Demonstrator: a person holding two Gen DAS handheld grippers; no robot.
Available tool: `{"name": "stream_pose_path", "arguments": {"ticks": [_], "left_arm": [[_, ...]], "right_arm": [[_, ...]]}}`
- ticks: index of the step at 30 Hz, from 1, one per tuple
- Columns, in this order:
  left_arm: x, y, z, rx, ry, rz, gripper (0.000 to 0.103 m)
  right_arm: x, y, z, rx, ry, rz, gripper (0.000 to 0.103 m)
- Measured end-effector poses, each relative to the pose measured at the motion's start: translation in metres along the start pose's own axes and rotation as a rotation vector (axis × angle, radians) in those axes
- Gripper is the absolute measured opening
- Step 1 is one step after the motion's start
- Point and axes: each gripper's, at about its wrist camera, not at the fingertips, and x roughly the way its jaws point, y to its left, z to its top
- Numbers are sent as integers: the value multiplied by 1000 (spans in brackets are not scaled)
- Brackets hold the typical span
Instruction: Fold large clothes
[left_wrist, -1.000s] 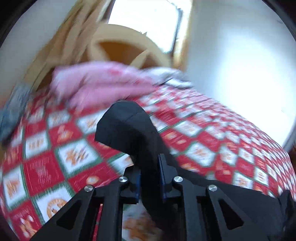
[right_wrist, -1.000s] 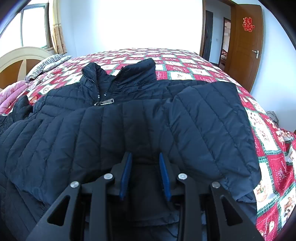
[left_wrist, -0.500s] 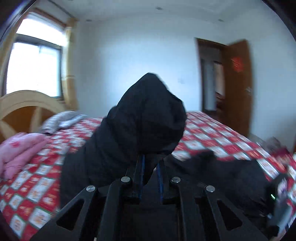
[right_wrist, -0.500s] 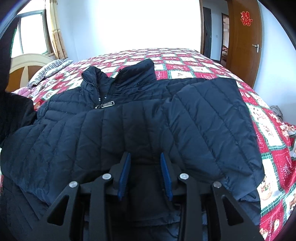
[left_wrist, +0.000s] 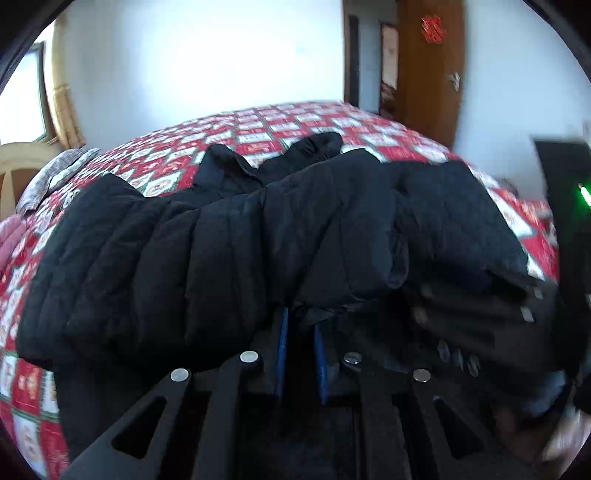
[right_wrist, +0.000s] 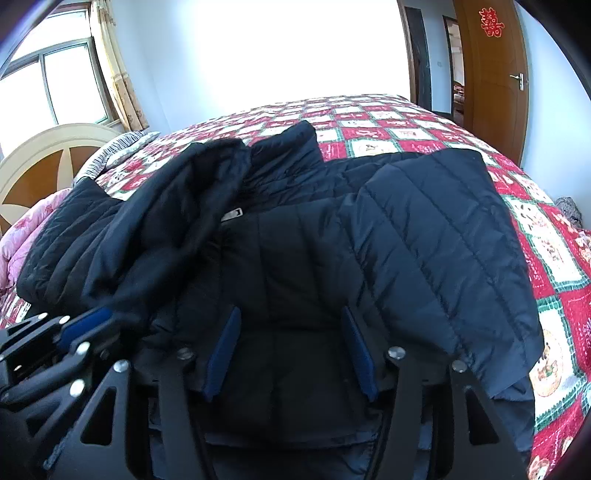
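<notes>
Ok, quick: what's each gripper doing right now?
Left gripper: shut on the jacket sleeve.
Right gripper: jaws opening, pads off the jacket between them.

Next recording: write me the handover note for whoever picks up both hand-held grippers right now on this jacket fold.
Left hand-held gripper: shut on the left sleeve, carried in across the jacket front.
Right hand-held gripper: jaws opening, jacket fabric lies between them but the pads are not pressing on it.
Jacket: dark quilted, lying on the red patterned bedspread, collar toward the far side, zipper pull showing.
Done: the other sleeve is already folded across the front.
Left: release the left sleeve flat on the front, then probably fold the body up into a compact stack.
</notes>
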Motion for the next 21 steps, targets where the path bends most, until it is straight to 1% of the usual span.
{"name": "stream_pose_path", "arguments": {"ticks": [3,5,7,8,10,11,14,15,16,17,19,21], "left_arm": [[-22,-1,-17,46,-6,6,15],[-37,0,-25,35,-7,-9,16],[-55,6,-39,10,2,-41,16],[-63,11,-44,4,5,-58,17],[-78,21,-55,-8,-7,-85,17],[-81,25,-59,-15,-12,-90,17],[-84,33,-70,-36,-21,-99,18],[-81,33,-72,-44,-17,-98,18],[-77,32,-71,-48,-13,-91,18],[-75,29,-71,-48,-12,-80,18],[-73,20,-68,-35,-28,-59,18],[-73,15,-67,-25,-33,-52,18]], "right_arm": [[1,1,1,-3,8,-4,63],[2,1,3,-7,23,-4,63],[-2,1,5,-32,55,-2,63],[-8,0,6,-44,68,-10,63],[-22,-5,5,-35,56,-30,63],[-34,-10,3,-17,43,-36,64],[-69,-26,-5,85,3,-37,71],[-82,-31,-8,145,-17,4,72],[-92,-32,-11,188,-30,72,72],[-101,-31,-14,239,-46,171,72],[-109,-23,-18,301,-56,306,82],[-107,-13,-19,329,-34,362,85]]}}
